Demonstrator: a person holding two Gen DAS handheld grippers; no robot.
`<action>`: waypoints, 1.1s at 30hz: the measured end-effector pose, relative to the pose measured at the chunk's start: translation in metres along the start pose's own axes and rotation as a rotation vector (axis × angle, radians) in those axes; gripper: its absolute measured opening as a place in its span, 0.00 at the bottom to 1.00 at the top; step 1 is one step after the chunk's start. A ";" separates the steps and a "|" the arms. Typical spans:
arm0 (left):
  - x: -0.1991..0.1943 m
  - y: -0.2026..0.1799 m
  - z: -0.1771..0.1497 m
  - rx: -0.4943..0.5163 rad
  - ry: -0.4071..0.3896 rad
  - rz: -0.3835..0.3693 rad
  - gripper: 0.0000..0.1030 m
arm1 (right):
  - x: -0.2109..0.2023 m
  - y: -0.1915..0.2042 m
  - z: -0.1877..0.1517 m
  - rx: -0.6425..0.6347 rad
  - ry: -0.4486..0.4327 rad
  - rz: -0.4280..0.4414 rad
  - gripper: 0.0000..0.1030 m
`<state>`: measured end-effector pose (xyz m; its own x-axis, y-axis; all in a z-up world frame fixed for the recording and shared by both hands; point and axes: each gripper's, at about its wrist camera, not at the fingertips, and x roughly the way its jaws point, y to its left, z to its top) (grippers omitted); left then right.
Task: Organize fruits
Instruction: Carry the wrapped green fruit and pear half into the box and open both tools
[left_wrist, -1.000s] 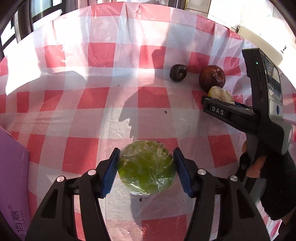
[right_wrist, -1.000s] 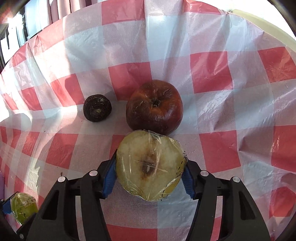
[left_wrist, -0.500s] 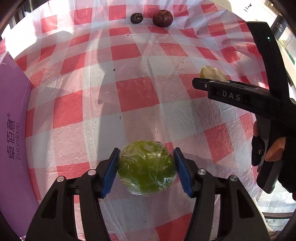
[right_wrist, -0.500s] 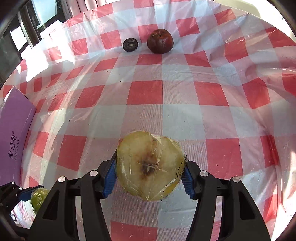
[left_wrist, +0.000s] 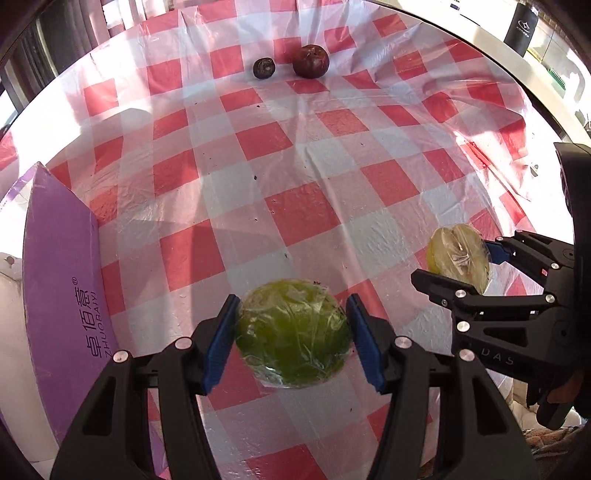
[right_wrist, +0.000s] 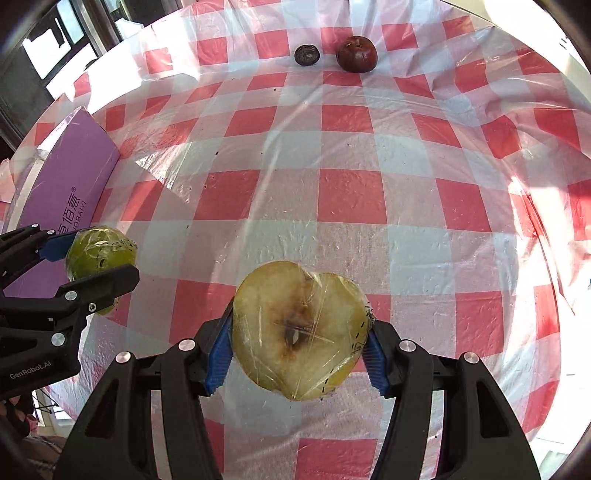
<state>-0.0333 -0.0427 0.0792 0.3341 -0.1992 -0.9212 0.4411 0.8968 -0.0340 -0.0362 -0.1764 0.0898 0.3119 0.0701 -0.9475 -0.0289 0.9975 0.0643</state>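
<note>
My left gripper (left_wrist: 293, 336) is shut on a green fruit wrapped in film (left_wrist: 293, 332) and holds it above the near part of the checked tablecloth (left_wrist: 295, 166). My right gripper (right_wrist: 297, 341) is shut on a film-wrapped yellow apple half (right_wrist: 299, 328), cut face up, also above the near part. In the left wrist view the apple half (left_wrist: 458, 260) is at the right; in the right wrist view the green fruit (right_wrist: 98, 254) is at the left. A dark red apple (left_wrist: 311, 61) and a small dark fruit (left_wrist: 264, 68) lie far back on the cloth.
A purple box (left_wrist: 62, 288) lies along the table's left side, also in the right wrist view (right_wrist: 62, 177). The cloth is wrinkled at the right edge (left_wrist: 491, 162). A window and dark frames stand behind the table at the left.
Both grippers have pulled back and up from the far fruits, each keeping its fruit. The red apple and dark fruit now look small and far. The purple box has come into view.
</note>
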 end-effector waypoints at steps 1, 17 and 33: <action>-0.004 0.002 0.000 0.009 -0.008 0.000 0.57 | -0.002 0.004 0.002 -0.005 -0.008 -0.004 0.57; -0.044 0.032 0.002 0.050 -0.112 0.002 0.57 | -0.023 0.047 0.005 -0.041 -0.064 -0.058 0.57; -0.076 0.100 -0.016 -0.044 -0.157 0.059 0.57 | -0.049 0.112 0.027 -0.101 -0.175 0.001 0.57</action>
<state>-0.0283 0.0692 0.1398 0.4861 -0.2021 -0.8502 0.3810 0.9246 -0.0019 -0.0293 -0.0676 0.1522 0.4715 0.0798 -0.8782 -0.1219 0.9922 0.0247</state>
